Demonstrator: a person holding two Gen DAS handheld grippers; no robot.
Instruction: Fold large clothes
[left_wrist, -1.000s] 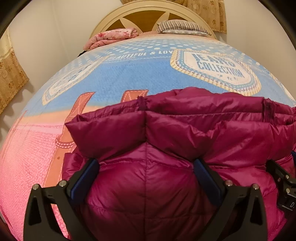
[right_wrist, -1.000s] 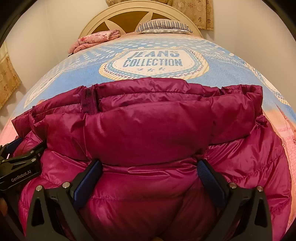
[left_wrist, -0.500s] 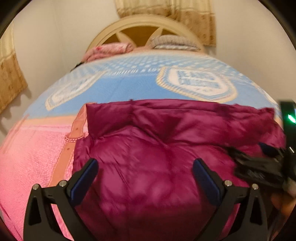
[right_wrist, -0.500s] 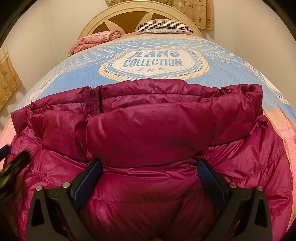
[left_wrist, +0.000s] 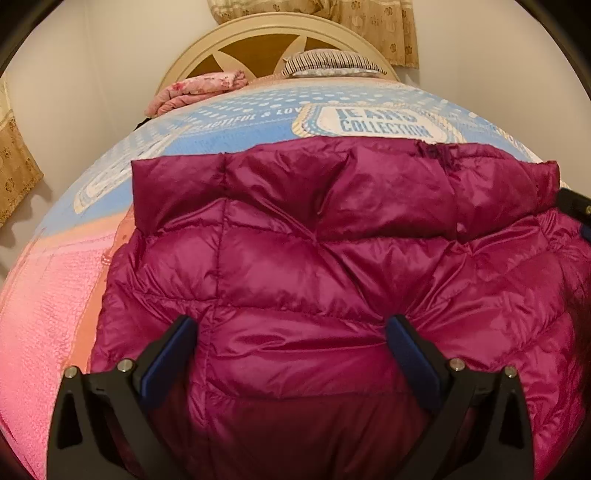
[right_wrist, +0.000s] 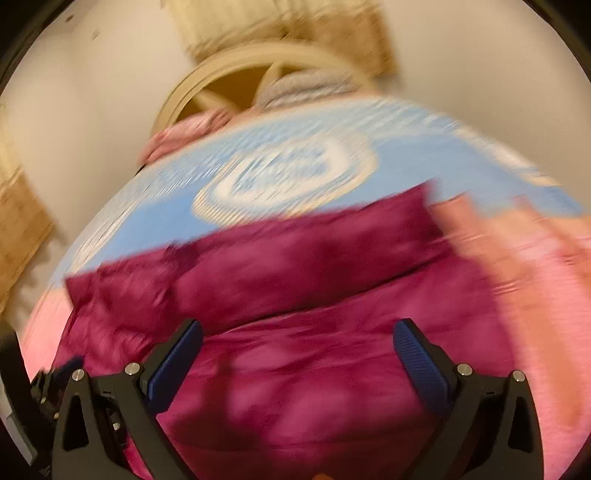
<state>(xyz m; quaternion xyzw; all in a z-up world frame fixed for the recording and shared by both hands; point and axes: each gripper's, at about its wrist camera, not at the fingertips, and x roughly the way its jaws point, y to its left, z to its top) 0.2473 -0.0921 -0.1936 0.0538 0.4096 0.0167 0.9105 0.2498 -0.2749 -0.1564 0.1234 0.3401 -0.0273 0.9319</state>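
The puffy magenta jacket lies folded into a bundle on the bed. Both the left gripper and the right gripper are wide apart, holding nothing. Little looks left.

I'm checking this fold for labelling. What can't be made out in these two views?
- Right wrist view: all motion-blurred; the bedspread lettering is unreadable and the jacket seams smear.
- Left wrist view: the jacket's near hem is cut off by the bottom edge and hidden behind the left gripper.
- Right gripper: open, but blur hides whether it touches fabric.
- Sleeves: folded under or out of frame.
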